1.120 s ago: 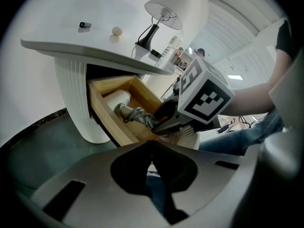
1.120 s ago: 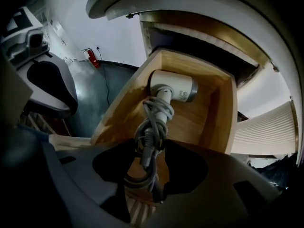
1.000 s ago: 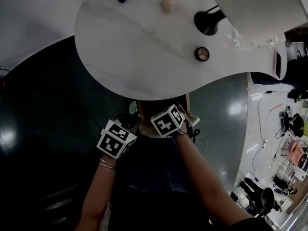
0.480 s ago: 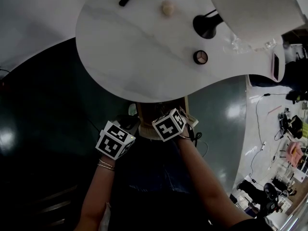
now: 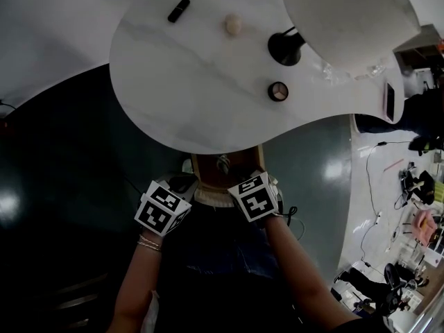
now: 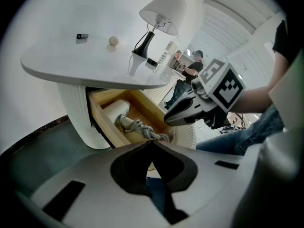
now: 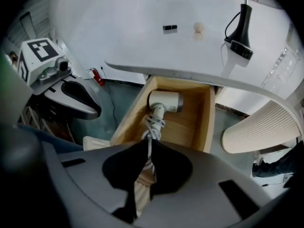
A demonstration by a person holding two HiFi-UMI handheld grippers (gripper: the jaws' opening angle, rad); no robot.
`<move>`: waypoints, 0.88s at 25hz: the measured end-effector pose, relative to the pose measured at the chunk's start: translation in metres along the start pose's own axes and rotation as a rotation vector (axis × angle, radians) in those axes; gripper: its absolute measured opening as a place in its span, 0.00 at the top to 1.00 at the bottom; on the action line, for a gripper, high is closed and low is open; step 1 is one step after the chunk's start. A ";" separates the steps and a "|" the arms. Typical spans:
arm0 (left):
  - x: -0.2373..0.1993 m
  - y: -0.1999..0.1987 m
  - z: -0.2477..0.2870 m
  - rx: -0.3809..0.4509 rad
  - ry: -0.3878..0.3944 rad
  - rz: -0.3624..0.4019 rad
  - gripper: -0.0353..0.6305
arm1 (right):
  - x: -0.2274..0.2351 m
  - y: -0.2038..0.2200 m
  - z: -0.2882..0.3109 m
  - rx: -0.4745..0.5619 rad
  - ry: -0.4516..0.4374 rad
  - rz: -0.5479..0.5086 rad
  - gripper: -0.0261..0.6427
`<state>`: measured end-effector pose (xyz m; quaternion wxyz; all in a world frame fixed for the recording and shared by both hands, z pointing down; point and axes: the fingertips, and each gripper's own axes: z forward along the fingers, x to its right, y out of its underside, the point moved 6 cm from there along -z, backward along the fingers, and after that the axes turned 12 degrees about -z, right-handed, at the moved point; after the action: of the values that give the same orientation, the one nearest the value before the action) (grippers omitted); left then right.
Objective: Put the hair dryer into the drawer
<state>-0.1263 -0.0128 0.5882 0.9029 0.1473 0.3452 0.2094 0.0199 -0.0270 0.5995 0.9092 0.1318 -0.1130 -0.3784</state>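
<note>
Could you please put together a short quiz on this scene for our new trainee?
1. True or false: the hair dryer lies inside the open drawer.
2. Which of these stands on the table? A) a lamp B) a kettle C) a vase
3. Short answer: where does the dryer's cord lie?

Key: 1 true. 2 A. 3 in the drawer, bundled up by the dryer's handle.
</note>
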 end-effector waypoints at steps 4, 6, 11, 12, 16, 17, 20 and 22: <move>0.010 -0.008 0.002 0.024 -0.003 0.000 0.92 | 0.010 0.003 -0.016 0.045 -0.001 -0.018 0.92; 0.018 -0.011 0.001 0.036 -0.006 -0.003 0.92 | 0.016 0.005 -0.027 0.068 0.006 -0.036 0.93; 0.032 -0.019 -0.006 0.058 -0.023 -0.012 0.92 | 0.027 -0.001 -0.053 0.146 -0.013 -0.043 0.93; 0.035 -0.021 -0.008 0.065 -0.025 -0.010 0.92 | 0.028 -0.002 -0.057 0.155 -0.019 -0.044 0.93; 0.044 -0.026 -0.016 0.091 -0.039 0.002 0.92 | 0.035 -0.007 -0.067 0.185 -0.030 -0.013 0.93; 0.046 -0.028 -0.018 0.097 -0.042 0.005 0.92 | 0.037 -0.010 -0.071 0.200 -0.031 -0.004 0.93; 0.051 -0.035 -0.021 0.114 -0.046 0.014 0.92 | 0.039 -0.014 -0.081 0.226 -0.043 -0.022 0.93; 0.054 -0.040 -0.023 0.130 -0.049 0.020 0.92 | 0.040 -0.021 -0.090 0.269 -0.037 -0.050 0.93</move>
<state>-0.0945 -0.0184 0.5247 0.8975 0.2141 0.3343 0.1920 0.0614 -0.0557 0.5120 0.8714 0.2483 -0.1763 -0.3846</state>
